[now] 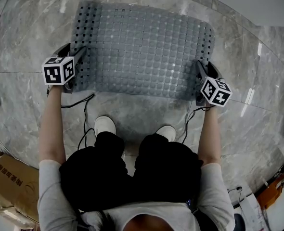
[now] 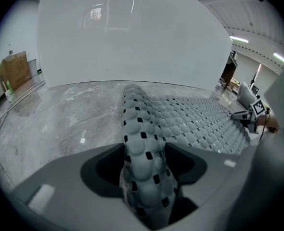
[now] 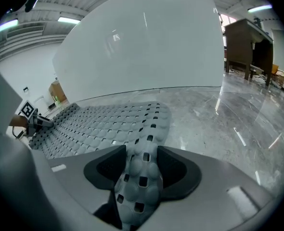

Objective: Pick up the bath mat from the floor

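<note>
On the grey marble floor (image 1: 257,81), the left gripper (image 1: 81,56) and the right gripper (image 1: 200,69) each pinch one end of the grey bubbled rubber bath mat (image 1: 142,52), perhaps slightly lifted.

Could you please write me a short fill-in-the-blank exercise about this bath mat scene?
1. The bath mat is ____ in colour.
2. The left gripper and the right gripper are each shut on an edge of the ____.
3. The person's shoes are ____.
4. In the head view, the cardboard box sits at the lower ____.
Missing words: grey; mat; white; left.
</note>
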`<state>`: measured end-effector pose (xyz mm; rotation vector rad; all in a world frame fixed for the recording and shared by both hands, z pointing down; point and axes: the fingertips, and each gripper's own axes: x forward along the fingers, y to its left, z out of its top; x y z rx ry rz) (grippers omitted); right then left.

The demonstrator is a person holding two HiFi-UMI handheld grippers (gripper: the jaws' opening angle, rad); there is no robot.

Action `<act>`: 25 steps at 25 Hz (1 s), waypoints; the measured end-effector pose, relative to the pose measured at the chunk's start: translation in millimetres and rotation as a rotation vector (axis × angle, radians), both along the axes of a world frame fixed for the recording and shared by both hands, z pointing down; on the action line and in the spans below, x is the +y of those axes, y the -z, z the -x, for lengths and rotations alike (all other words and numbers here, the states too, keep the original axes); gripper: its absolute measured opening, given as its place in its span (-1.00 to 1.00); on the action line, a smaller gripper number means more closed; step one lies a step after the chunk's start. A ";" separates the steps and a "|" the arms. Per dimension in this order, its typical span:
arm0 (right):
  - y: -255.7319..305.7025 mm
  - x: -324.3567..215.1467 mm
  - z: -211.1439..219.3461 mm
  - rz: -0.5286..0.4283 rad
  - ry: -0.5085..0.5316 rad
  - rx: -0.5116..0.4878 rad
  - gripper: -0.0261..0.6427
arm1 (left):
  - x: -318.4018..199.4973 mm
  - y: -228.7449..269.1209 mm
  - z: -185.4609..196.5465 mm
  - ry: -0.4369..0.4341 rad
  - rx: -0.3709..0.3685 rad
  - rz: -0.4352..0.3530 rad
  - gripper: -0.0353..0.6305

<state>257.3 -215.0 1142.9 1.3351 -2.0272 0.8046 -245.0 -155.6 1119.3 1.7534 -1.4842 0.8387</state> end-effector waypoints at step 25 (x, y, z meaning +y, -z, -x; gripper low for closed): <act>37.0 10.5 23.9 -0.075 0.056 0.039 -0.79 | 4.4 33.2 -33.1 -0.051 -0.071 -0.002 -0.76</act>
